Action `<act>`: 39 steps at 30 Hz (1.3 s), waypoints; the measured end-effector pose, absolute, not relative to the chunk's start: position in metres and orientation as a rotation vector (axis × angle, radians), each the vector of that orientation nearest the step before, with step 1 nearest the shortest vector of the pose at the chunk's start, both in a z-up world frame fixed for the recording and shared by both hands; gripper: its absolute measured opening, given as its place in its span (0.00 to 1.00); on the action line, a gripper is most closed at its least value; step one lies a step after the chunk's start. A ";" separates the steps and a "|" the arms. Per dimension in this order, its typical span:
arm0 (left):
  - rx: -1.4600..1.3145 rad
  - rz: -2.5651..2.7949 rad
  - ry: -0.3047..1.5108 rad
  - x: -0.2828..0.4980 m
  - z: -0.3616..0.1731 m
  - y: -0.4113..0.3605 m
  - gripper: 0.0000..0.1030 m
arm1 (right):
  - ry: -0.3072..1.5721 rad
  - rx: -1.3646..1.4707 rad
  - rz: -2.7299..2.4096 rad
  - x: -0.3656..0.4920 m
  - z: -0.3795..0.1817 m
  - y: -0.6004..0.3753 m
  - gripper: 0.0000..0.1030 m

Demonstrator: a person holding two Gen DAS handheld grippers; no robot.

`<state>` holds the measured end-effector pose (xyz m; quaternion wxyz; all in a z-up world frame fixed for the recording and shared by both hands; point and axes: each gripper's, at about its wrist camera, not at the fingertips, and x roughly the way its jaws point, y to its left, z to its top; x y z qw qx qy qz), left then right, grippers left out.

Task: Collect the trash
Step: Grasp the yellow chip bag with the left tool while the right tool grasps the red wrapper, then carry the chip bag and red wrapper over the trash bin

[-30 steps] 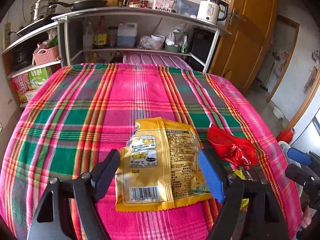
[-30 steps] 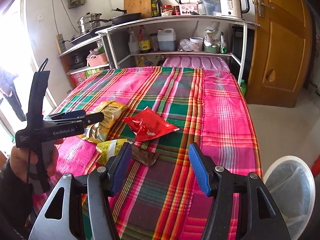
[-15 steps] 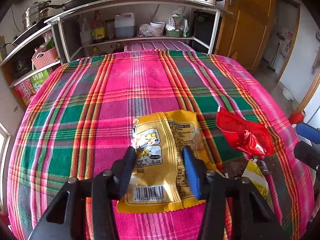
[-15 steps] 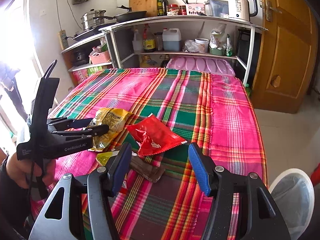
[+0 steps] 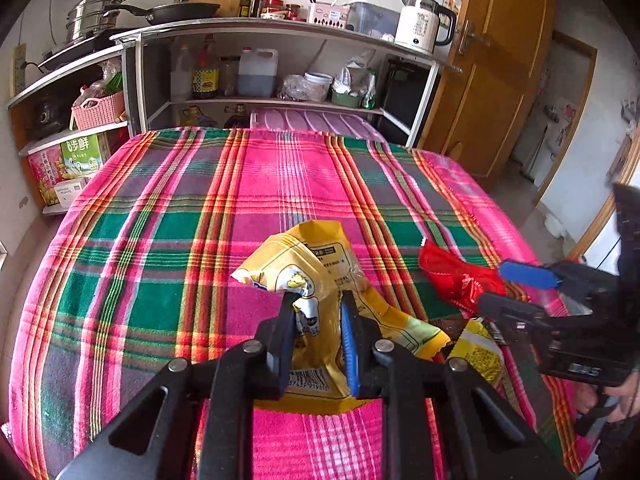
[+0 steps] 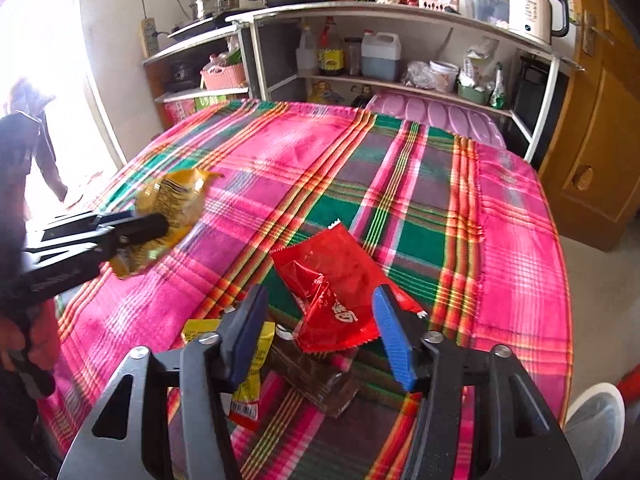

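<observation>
Right wrist: left gripper [image 6: 156, 224] pinches yellow packet [image 6: 176, 200]; right gripper [image 6: 320, 336] spread around red wrapper [image 6: 332, 280].

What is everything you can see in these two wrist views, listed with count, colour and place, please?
Snack bag: one, yellow, crumpled between the left pads, far end lifted.
Wrapper: one, red, flat on the cloth between the right pads.
Small packet: one, yellow with red end, near table edge.
Brown wrapper: one, dark, under the red one's near edge.
Tablecloth: one, pink-green plaid, covering the table.
Kettle: one, white, shelf top.
Bin: one, white, on the floor at right.
Left gripper: black, jaws just closing onto the yellow bag.
Right gripper: black with blue pads, jaws narrowing, not yet touching the red wrapper.
</observation>
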<state>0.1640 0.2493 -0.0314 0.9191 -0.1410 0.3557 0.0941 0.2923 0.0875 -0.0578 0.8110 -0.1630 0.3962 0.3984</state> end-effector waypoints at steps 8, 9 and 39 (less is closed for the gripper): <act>-0.300 0.192 0.719 0.156 -0.030 0.250 0.21 | 0.869 -0.382 0.850 0.295 -0.070 0.097 0.21; -0.303 0.190 0.719 0.156 -0.030 0.251 0.21 | 0.869 -0.371 0.846 0.295 -0.069 0.095 0.19; -0.261 0.011 0.642 0.123 0.014 0.135 0.22 | 0.742 -0.165 0.689 0.208 -0.001 -0.063 0.16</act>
